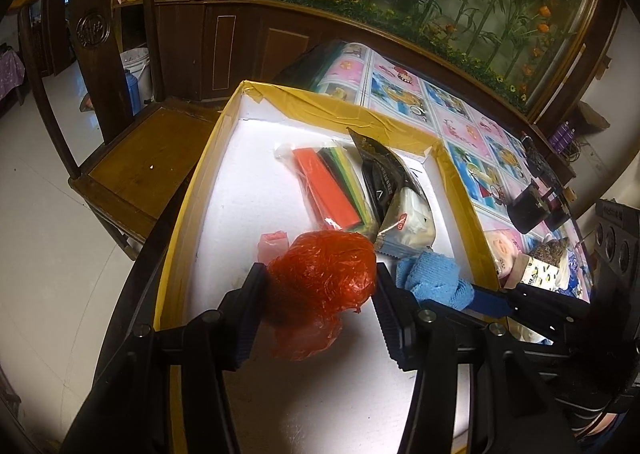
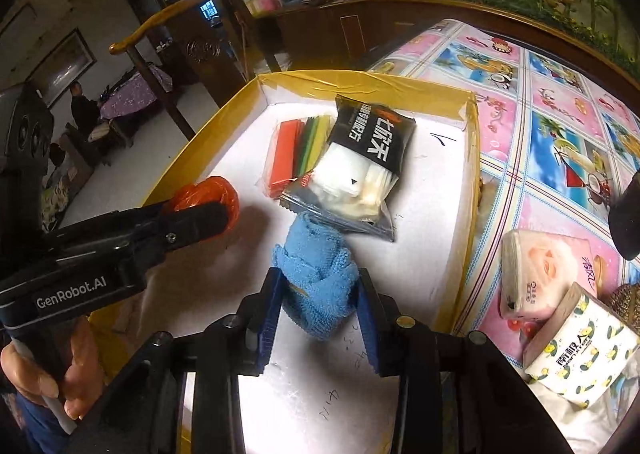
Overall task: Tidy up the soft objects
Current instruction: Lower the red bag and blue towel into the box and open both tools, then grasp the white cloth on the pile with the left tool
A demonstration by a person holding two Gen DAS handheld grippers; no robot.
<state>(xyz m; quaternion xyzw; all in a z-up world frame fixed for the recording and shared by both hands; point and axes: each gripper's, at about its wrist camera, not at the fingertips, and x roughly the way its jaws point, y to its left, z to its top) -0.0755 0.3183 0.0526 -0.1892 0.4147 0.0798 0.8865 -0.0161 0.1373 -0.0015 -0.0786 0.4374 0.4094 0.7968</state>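
2 grippers over the yellow-edged box, each around 1 soft thing.
Left gripper pinches the red plastic bag; right gripper pinches the blue cloth. Only the right view shows 2 tissue packs outside the box's right rim; the box's far-left floor lies bare.

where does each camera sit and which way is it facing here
Left wrist: sits on the left gripper, looking down into the box at the red bag between its fingers; the right gripper enters from the right.
Right wrist: sits on the right gripper, looking down at the blue cloth between its fingers; the left gripper and the hand holding it show on the left.
Shared: box, red bag, blue cloth, black packet.
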